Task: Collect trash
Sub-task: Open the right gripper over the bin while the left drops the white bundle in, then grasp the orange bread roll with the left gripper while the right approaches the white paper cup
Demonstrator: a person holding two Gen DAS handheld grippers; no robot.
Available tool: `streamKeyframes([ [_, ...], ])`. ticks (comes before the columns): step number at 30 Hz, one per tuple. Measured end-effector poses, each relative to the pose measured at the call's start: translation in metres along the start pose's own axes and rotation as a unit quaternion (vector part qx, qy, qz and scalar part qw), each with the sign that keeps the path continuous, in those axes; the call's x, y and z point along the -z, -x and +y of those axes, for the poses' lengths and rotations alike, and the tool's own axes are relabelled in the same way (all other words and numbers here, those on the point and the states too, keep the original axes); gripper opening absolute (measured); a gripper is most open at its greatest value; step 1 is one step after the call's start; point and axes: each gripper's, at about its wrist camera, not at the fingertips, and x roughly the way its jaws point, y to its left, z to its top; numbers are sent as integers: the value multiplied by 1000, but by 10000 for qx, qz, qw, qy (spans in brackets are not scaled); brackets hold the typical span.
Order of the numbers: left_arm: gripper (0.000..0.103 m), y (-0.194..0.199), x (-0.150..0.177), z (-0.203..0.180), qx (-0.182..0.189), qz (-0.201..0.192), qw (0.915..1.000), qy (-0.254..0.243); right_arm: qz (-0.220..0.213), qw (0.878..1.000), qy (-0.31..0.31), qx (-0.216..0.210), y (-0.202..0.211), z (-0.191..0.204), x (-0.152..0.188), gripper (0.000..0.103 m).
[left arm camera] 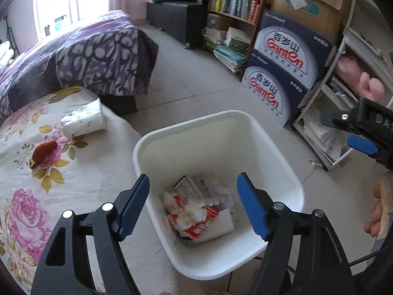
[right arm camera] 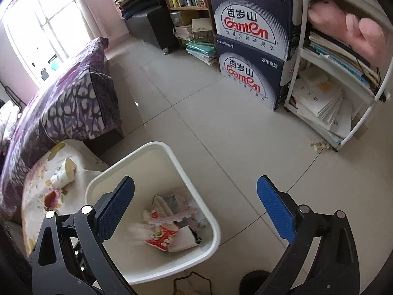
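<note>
Bedroom: floral bed (left arm camera: 29, 196) beside white bin (left arm camera: 186, 132).
Cup: paper cup (left arm camera: 84, 120) lies sideways, up-left of the left gripper (left arm camera: 192, 206), the nearer one.
Fingers: both pairs wide open, empty; right gripper (right arm camera: 195, 211) too.

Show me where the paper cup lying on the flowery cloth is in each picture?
Left wrist view: the paper cup lies on its side, upper left, on the flowery cloth, left of the white bin.
Right wrist view: the paper cup lies far left at mid-height, left of the white bin.
Shared landmark: the stacked Ganten boxes beyond the bin.
</note>
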Motion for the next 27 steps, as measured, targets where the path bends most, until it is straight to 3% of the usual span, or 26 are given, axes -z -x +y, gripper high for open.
streamKeyframes([
  [12, 75, -6, -13, 96, -1028, 201, 9933, 492, 422, 9972, -168, -590, -14, 34, 2, 96],
  [15, 82, -6, -25, 131, -1386, 298, 9892, 373, 517, 9956, -157, -765, -20, 50, -1, 96],
  [18, 83, -20, -30, 168, -1539, 751, 9852, -69, 631, 9946, 14, -827, -32, 72, -3, 96],
  [22, 83, -37, -24, 215, -1312, 1250, 9823, -478, 816, 9886, 579, -1124, -52, 111, 2, 96],
  [24, 83, -44, -23, 233, -1210, 1288, 9820, -673, 896, 9791, 1152, -1417, -69, 139, 6, 96],
  [27, 83, -53, -22, 250, -896, 1274, 9849, -757, 917, 9664, 1540, -1840, -90, 172, 7, 96],
])
